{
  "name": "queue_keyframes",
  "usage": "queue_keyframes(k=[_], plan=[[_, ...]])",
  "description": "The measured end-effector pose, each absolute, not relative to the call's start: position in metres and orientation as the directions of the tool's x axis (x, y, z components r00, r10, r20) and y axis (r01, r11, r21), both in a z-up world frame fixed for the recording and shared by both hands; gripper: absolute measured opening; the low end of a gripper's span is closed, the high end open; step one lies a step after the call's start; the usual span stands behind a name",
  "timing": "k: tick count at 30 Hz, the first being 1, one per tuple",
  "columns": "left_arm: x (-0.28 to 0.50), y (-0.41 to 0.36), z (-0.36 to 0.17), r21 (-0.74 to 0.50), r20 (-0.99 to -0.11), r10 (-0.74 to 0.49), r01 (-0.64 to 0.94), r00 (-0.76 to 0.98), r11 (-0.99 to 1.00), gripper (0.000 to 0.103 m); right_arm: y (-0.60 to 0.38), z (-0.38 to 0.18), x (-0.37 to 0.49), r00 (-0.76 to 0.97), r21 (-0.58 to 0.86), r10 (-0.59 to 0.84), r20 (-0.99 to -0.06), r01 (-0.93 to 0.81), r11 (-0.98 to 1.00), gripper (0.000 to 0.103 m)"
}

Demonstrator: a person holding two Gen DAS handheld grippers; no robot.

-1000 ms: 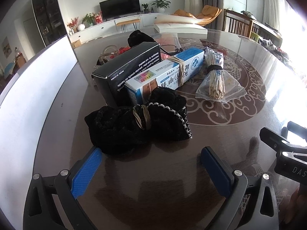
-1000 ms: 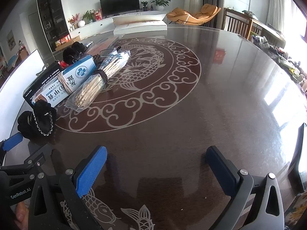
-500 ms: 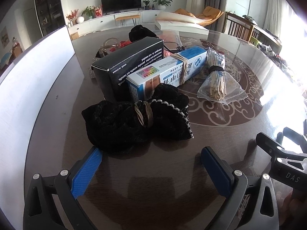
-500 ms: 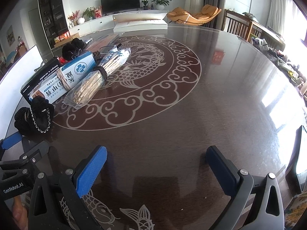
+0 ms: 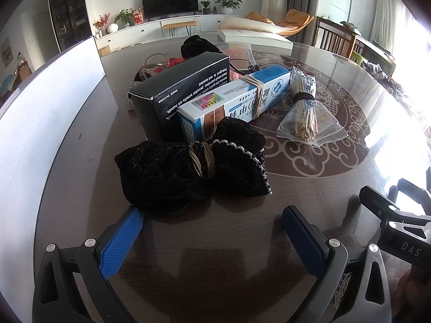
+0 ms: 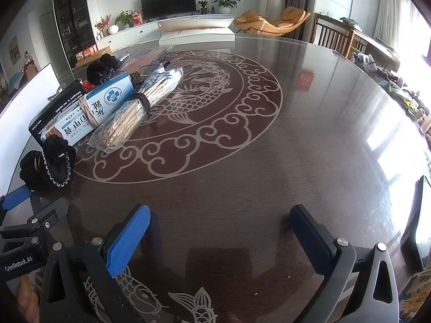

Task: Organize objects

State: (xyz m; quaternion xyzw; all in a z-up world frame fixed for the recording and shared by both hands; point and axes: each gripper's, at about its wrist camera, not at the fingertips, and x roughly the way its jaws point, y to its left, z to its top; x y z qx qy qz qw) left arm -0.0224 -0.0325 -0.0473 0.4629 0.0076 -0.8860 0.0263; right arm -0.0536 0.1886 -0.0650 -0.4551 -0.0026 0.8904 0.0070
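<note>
A black velvet pouch [image 5: 188,169] tied with a gold band lies on the dark round table [image 5: 215,242], just ahead of my open, empty left gripper [image 5: 212,231]. Behind it lie a black box [image 5: 183,91], a blue-and-white box [image 5: 237,99] with a rubber band, and a plastic bag of sticks [image 5: 304,113]. My right gripper [image 6: 218,231] is open and empty over bare table; the pouch [image 6: 48,164], blue-and-white box [image 6: 99,107] and stick bag [image 6: 140,107] lie to its far left.
A white board [image 5: 45,123] stands along the table's left side. Another black pouch [image 5: 199,47], a clear item and red things lie behind the boxes. A tablet or phone [image 6: 423,220] sits at the right edge. The right gripper's body [image 5: 398,231] shows in the left wrist view.
The left gripper has drawn slightly closer to the black pouch and lifted its view a little. The right gripper has barely moved. Both stay open.
</note>
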Motion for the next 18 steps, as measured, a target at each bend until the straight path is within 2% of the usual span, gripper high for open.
queue_keyframes(k=[18], plan=[[-0.0239, -0.0314, -0.0489, 0.011, -0.820, -0.040, 0.054, -0.571, -0.998, 0.103, 0.1886, -0.0650, -0.0533, -0.586, -0.010, 0.015, -0.810, -0.011, -1.000, 0.103]])
